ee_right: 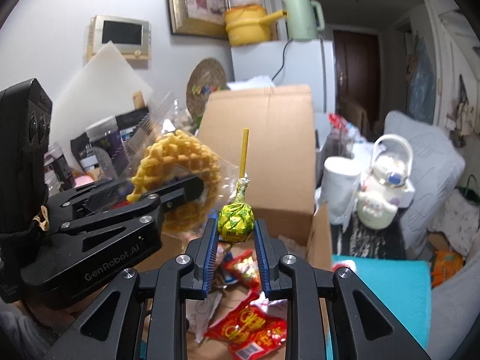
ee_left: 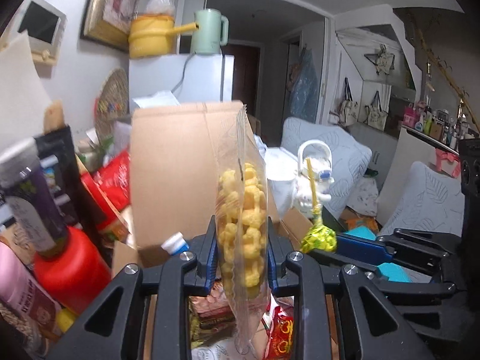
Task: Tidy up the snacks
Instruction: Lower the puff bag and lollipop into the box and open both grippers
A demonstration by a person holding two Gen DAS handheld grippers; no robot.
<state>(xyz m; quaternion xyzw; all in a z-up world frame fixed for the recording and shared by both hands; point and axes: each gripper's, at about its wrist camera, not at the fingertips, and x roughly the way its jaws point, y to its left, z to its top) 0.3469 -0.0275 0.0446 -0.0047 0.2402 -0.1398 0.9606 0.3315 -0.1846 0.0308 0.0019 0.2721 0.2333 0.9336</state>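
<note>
Cluttered living rm: fridge at back w/ yellow pot (ee_right: 246,28) and green kettle (ee_right: 303,18) on top, sofa to the right, open cardboard box (ee_right: 270,156) up front w/ its tall flap standing.

Left gripper (ee_left: 241,258): jaws narrow, clamped on a clear bag of yellow waffle snack (ee_left: 242,210). Bag sits edge-on between the pads, its top reaching up in front of the flap, its lower end hanging below the fingers. From the right wrist view the snack reads as a round waffle ring (ee_right: 177,180), w/ the pads biting near its lower edge.

Right gripper (ee_right: 235,255): jaws narrow too, pinching a lollipop (ee_right: 236,223) in yellow-green wrapper by the head, stick straight up. Head sits at the very fingertips, not deep in the pads.

Both held items hover over the box opening; loose red snack packs (ee_right: 249,330) lie on its floor below. Grippers side by side, near but apart.

Risks, my read:
- Lollipop: round head + tip-only pinch, so it could squirt out or swivel if jolted.
- Waffle bag: slick film, could slip through; squeezing harder prob cracks the waffle.
- Flap close behind: bag top or stick may catch on it.
- Grippers could bump if both lower together.
</note>
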